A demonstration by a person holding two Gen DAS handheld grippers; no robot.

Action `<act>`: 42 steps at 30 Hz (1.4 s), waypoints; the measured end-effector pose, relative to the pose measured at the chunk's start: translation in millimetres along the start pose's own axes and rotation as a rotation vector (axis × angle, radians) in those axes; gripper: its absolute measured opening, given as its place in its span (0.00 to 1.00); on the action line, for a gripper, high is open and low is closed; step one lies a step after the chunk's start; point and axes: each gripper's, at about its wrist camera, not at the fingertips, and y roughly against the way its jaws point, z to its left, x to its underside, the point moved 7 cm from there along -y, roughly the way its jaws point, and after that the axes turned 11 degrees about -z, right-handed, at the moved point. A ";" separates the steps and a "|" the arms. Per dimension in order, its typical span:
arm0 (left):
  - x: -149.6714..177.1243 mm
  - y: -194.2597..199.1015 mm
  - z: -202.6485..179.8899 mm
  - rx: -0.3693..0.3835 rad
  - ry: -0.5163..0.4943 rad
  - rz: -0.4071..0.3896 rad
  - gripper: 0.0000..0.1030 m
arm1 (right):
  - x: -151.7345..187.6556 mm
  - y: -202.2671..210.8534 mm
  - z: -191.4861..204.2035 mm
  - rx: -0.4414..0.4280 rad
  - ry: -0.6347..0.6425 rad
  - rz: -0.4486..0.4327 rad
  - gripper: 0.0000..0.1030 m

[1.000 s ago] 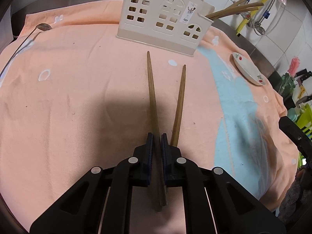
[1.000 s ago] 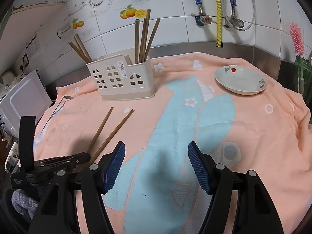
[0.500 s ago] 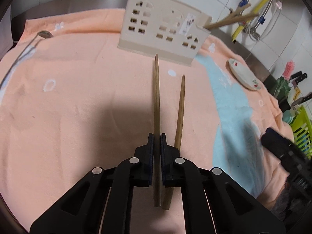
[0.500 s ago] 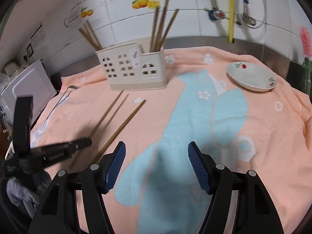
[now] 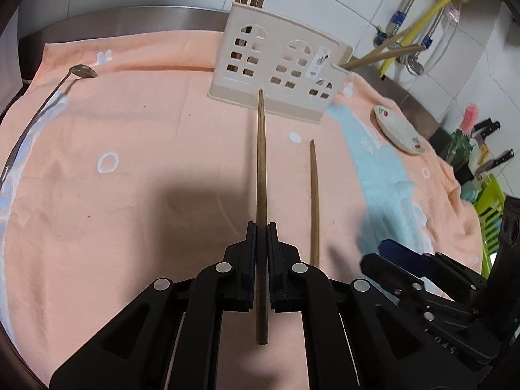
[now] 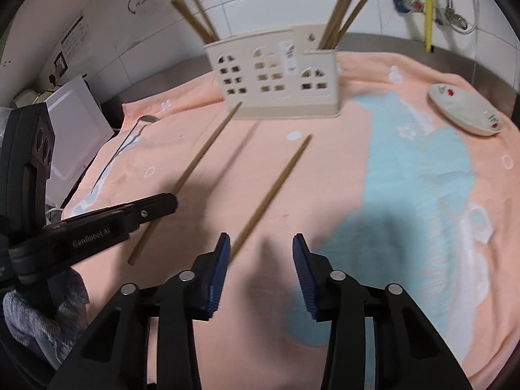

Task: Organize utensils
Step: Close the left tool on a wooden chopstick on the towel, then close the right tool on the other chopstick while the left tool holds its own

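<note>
My left gripper (image 5: 261,227) is shut on a brown wooden chopstick (image 5: 261,169) and holds it above the towel, tip pointing at the cream utensil holder (image 5: 279,68). This chopstick also shows in the right wrist view (image 6: 201,159), held by the left gripper (image 6: 169,201). A second chopstick (image 5: 314,201) lies on the towel just to its right, also in the right wrist view (image 6: 276,185). My right gripper (image 6: 260,243) is open and empty, with the near end of that lying chopstick beside its left finger. The holder (image 6: 276,81) has several chopsticks standing in it.
A peach and blue towel (image 5: 130,162) covers the counter. A metal spoon (image 5: 48,97) lies at the far left. A small white dish (image 6: 464,110) sits at the far right. Pipes and a yellow hose (image 5: 422,19) hang on the tiled wall behind.
My left gripper has lifted its chopstick off the towel and pointed it at the holder. My right gripper has moved left, close to the lying chopstick, and narrowed a little.
</note>
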 end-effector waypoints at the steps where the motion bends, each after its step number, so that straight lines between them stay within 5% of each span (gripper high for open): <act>1: 1.8 0.0 1.5 0.001 -0.005 0.005 0.05 | 1.2 -3.3 5.8 -0.004 0.000 0.008 0.35; 24: 16.7 4.8 38.9 0.009 -0.005 0.042 0.05 | 15.0 -45.1 20.5 0.050 -0.067 0.096 0.19; 42: 28.6 -0.8 42.2 -0.006 0.011 0.071 0.06 | 16.0 -42.9 9.6 0.103 -0.025 0.078 0.09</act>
